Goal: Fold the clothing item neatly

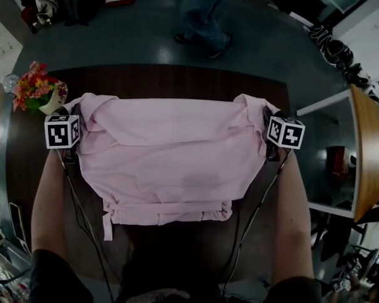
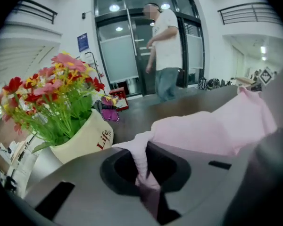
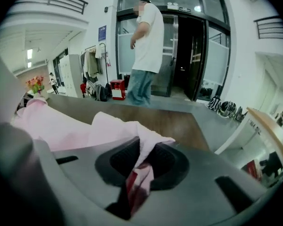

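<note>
Your left gripper (image 2: 148, 192) and right gripper (image 3: 134, 187) each clamp a corner of the pink garment (image 1: 158, 156) (soft, light, limp); hold it by the hems.

Left tongs (image 1: 76, 115), right tongs (image 1: 266, 117): both clamped.

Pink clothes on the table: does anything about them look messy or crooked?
Yes, a little. The pink garment has a bunched, wrinkly near edge, and a narrow strip sticks out at its left corner. The left gripper and right gripper pinch its far corners, which are crumpled too.
</note>
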Demonstrator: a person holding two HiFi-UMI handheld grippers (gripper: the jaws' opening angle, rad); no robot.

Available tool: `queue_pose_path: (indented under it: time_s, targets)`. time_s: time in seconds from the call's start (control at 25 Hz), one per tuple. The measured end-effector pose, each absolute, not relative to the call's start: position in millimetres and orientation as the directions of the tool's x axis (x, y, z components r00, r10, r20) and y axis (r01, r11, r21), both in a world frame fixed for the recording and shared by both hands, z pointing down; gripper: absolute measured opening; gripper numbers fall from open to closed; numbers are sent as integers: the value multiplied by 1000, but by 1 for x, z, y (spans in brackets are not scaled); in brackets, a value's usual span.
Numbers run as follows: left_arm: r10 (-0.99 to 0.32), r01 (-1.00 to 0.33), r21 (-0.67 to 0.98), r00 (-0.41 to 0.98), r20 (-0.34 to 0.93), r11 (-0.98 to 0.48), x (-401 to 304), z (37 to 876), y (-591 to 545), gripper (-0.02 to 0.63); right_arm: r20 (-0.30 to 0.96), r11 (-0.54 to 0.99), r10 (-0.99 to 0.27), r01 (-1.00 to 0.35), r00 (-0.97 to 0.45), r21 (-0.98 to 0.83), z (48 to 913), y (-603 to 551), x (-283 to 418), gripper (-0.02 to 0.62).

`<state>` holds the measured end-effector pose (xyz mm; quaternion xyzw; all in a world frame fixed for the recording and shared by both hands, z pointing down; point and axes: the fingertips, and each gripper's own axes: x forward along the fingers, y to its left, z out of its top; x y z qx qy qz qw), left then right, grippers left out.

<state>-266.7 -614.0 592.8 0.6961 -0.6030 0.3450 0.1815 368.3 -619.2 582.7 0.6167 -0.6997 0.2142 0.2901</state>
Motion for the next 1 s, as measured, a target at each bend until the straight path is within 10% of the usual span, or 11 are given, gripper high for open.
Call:
queue_pose_path:
  time_s: [0.4,0.76,1.0]
  targets:
    - [-747,-946,-174,96,658,-274,-257,575,-606,170,609,98,-793,-984,13,149,552,-604,362,209]
    - [-912,-970,-190,63,405,-152,-262,495,-563,173,367,-75,-930,-979,0,-190,459,-537,319,210]
    - [-908,-950,8,301,292,-313,-202,438,-497,172,307,8,-949,-977,-75,-214,432,-452,237,148]
